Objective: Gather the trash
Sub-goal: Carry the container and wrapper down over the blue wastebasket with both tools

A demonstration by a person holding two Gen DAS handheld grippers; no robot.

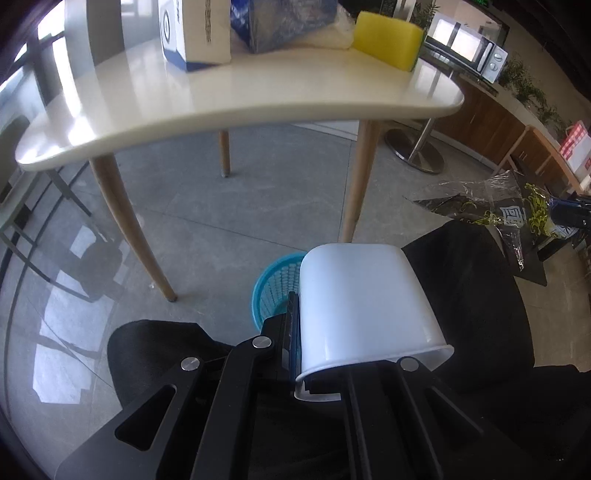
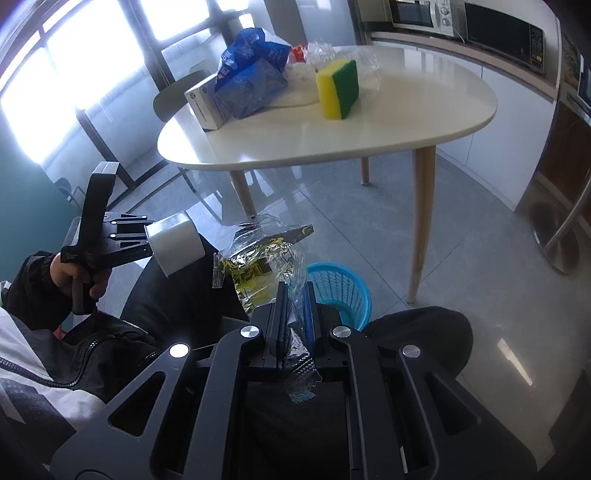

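Observation:
My left gripper [image 1: 295,325] is shut on the rim of a white plastic cup [image 1: 360,306], held sideways above the blue mesh trash basket [image 1: 273,284] on the floor. The cup also shows in the right wrist view [image 2: 175,247]. My right gripper [image 2: 293,299] is shut on a crinkled clear and black-yellow plastic wrapper [image 2: 262,258], held over the basket [image 2: 340,291]. The wrapper also shows in the left wrist view [image 1: 495,210] at the right.
A white table [image 2: 388,110] on wooden legs [image 2: 421,221] stands beyond the basket. On it lie a yellow-green sponge [image 2: 338,88], a white box [image 2: 207,103], blue bags [image 2: 251,74] and clear plastic. My knees flank the basket. Microwaves [image 2: 421,13] stand on a counter behind.

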